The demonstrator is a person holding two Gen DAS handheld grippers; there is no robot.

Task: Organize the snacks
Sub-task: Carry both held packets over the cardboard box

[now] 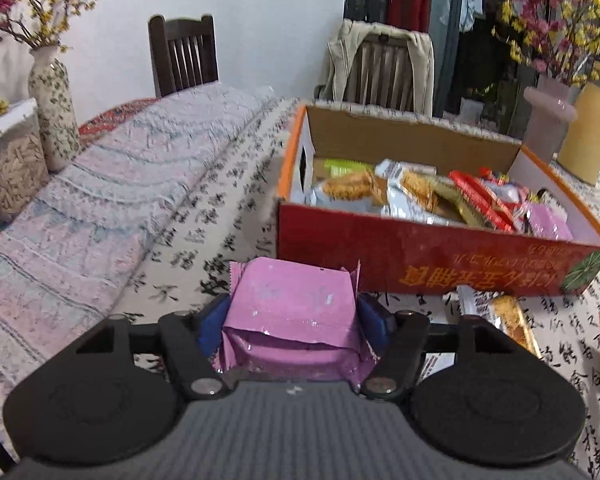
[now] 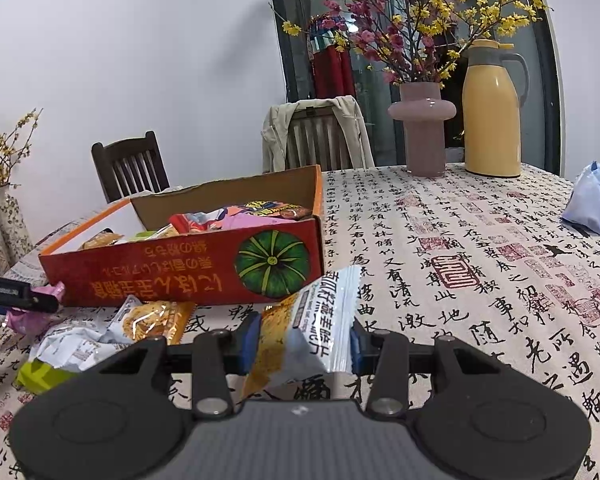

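A red cardboard box (image 1: 420, 264) holding several snack packets stands on the tablecloth. My left gripper (image 1: 294, 318) is just in front of the box's near wall, blue pads pressed on both sides of a purple snack packet (image 1: 292, 300). In the right wrist view the box (image 2: 180, 268) is ahead to the left. My right gripper (image 2: 302, 340) is shut on a white and orange snack packet (image 2: 320, 320), held above the table. Loose packets (image 2: 140, 320) lie by the box's front, and the left gripper's side (image 2: 16, 292) shows there.
A pink vase (image 2: 422, 128) with flowers and a yellow thermos (image 2: 492, 112) stand at the far edge. A blue and white bag (image 2: 592, 200) lies at the right. A patterned vase (image 1: 52, 100) and a seed jar (image 1: 8, 168) stand far left. Two chairs are behind.
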